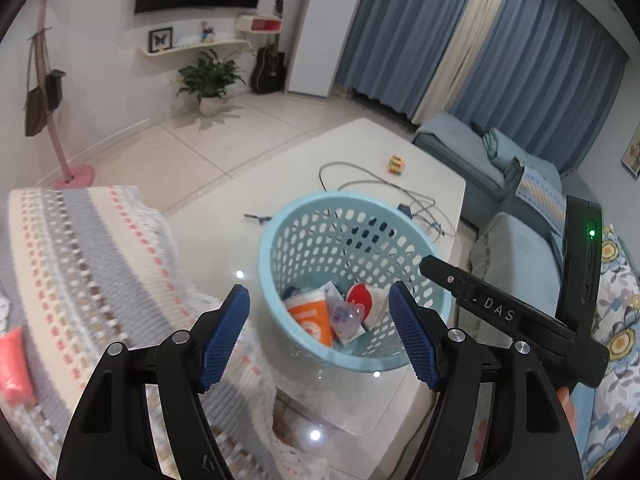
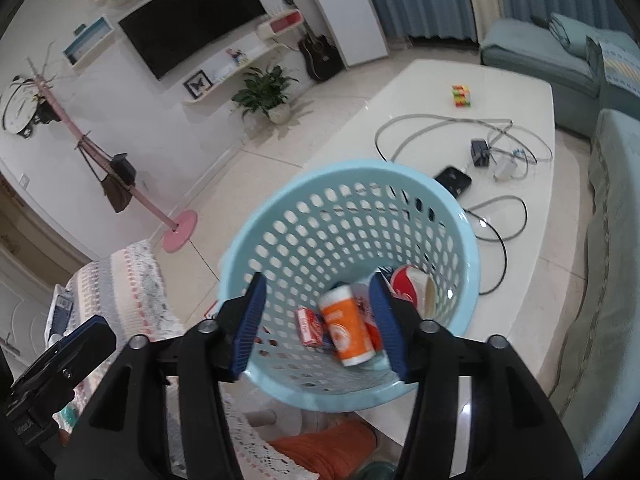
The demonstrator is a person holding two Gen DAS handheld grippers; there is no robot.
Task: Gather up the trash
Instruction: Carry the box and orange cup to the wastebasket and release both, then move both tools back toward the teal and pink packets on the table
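Blue basket point(image 1: 280, 236) on the white table point(image 1: 280, 168) holds our trash (orange cup point(image 2: 347, 330) inside) | left gripper point(image 1: 320, 334) fingers wide, empty | right gripper point(image 2: 318, 326) wide, empty

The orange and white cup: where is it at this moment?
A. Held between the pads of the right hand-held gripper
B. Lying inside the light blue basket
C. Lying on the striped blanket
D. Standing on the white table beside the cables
B. The orange and white cup lies among other wrappers at the bottom of the light blue basket, and the right hand-held gripper above it is open and empty.
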